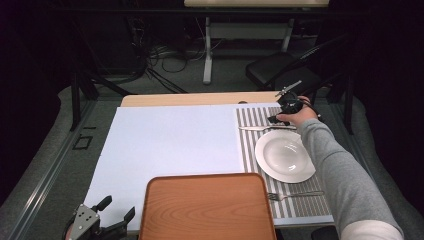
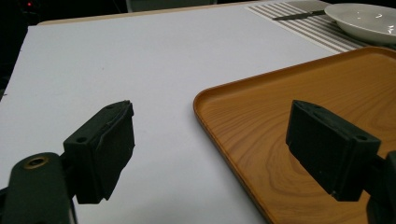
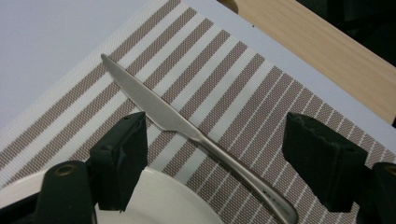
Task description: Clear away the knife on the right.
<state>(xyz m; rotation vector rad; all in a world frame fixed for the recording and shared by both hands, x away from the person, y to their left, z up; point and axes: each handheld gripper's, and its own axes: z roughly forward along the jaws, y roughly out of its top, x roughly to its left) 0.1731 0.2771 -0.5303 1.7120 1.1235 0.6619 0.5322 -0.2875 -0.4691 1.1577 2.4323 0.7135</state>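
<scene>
**Right gripper hanging over the knife, jaws apart**

Biggest first: a pale lilac-white board (image 1: 170, 140) is covering most of the light wooden table (image 1: 200, 98). An orange-brown wooden tray w/ rounded corners (image 1: 207, 207) is sitting at the near edge, centre. To its right a brown-and-white striped woven placemat (image 1: 250, 145) is lying on the board, running from the far edge to the near edge.

On the mat a round white ceramic plate (image 1: 285, 156) is sitting abt mid-way. A silver metal fork (image 1: 295, 194) is lying on the mat on the plate's near side, apart from it. A silver metal table knife (image 1: 267, 128) is lying on the far side of the plate, just beside its rim, blade pointing twd the board.

Right gripper (image 1: 280, 117), held by a hand in a grey sleeve (image 1: 340, 170), is hovering at the knife's handle end. In the right gripper view its jaws are standing wide apart, nothing clamped; the knife (image 3: 187, 128) is running diagonally betw. them, nearer the left jaw, handle trailing to the bottom edge. Can't tell whether the pads are touching the mat.

Left gripper (image 1: 116, 213) is resting at the near left corner, just left of the tray, jaws apart and empty; in the left gripper view they are straddling the tray's rim (image 2: 205, 100).
</scene>
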